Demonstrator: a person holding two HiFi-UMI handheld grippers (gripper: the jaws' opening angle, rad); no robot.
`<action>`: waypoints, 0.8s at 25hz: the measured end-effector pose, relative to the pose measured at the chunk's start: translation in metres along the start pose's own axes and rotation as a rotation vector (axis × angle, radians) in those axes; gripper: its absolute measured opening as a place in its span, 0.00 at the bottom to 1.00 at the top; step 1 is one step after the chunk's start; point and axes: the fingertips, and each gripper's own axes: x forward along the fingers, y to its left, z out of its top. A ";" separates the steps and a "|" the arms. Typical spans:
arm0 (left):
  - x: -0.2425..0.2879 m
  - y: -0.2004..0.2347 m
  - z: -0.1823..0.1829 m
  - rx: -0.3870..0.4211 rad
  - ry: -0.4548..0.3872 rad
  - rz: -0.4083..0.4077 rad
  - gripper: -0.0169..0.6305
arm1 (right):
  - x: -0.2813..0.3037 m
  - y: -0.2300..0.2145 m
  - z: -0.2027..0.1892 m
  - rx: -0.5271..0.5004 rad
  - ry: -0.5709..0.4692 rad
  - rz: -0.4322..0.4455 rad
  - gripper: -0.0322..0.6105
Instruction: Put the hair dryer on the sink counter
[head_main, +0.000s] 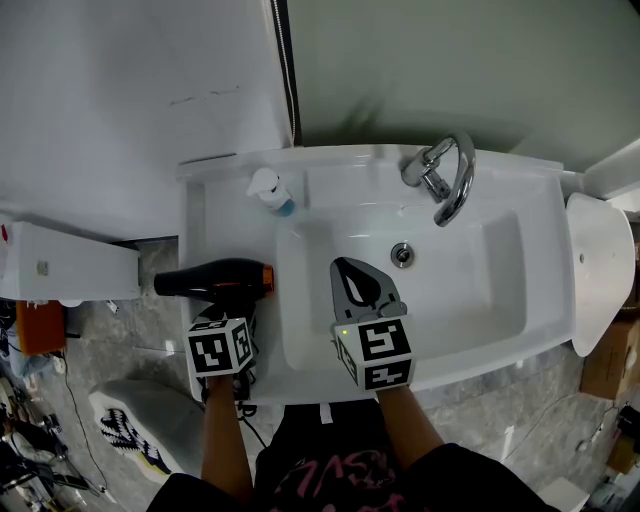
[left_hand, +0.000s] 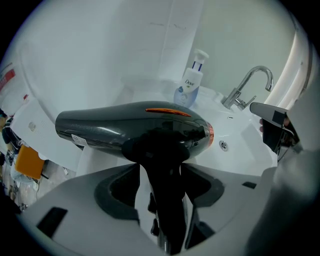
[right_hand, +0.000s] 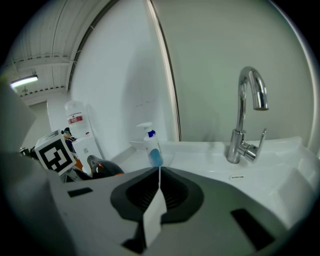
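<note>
A black hair dryer (head_main: 215, 280) with an orange ring lies level over the left strip of the white sink counter (head_main: 225, 215), nozzle pointing left past the counter's edge. My left gripper (head_main: 234, 312) points steeply down, and its jaws are shut on the dryer's handle. In the left gripper view the dryer (left_hand: 130, 127) fills the middle, with the handle running down between the left gripper's (left_hand: 165, 187) jaws. Whether the dryer rests on the counter I cannot tell. My right gripper (head_main: 352, 272) hovers over the basin, shut and holding nothing; in its own view the right gripper (right_hand: 160, 172) shows closed jaws.
A soap pump bottle (head_main: 270, 190) stands at the counter's back left. The chrome faucet (head_main: 445, 175) rises at the back of the basin (head_main: 470, 290). A white cabinet (head_main: 60, 262) and floor clutter lie to the left. A cord hangs below the left hand.
</note>
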 end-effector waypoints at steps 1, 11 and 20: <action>0.000 0.000 0.000 0.002 0.004 0.001 0.40 | 0.000 0.000 0.000 0.000 0.001 0.000 0.09; -0.001 0.002 -0.005 0.001 0.028 -0.001 0.46 | 0.001 -0.001 0.001 -0.004 0.001 0.002 0.09; -0.018 0.002 0.002 0.007 0.000 0.000 0.46 | -0.004 0.006 0.008 -0.012 -0.015 0.013 0.09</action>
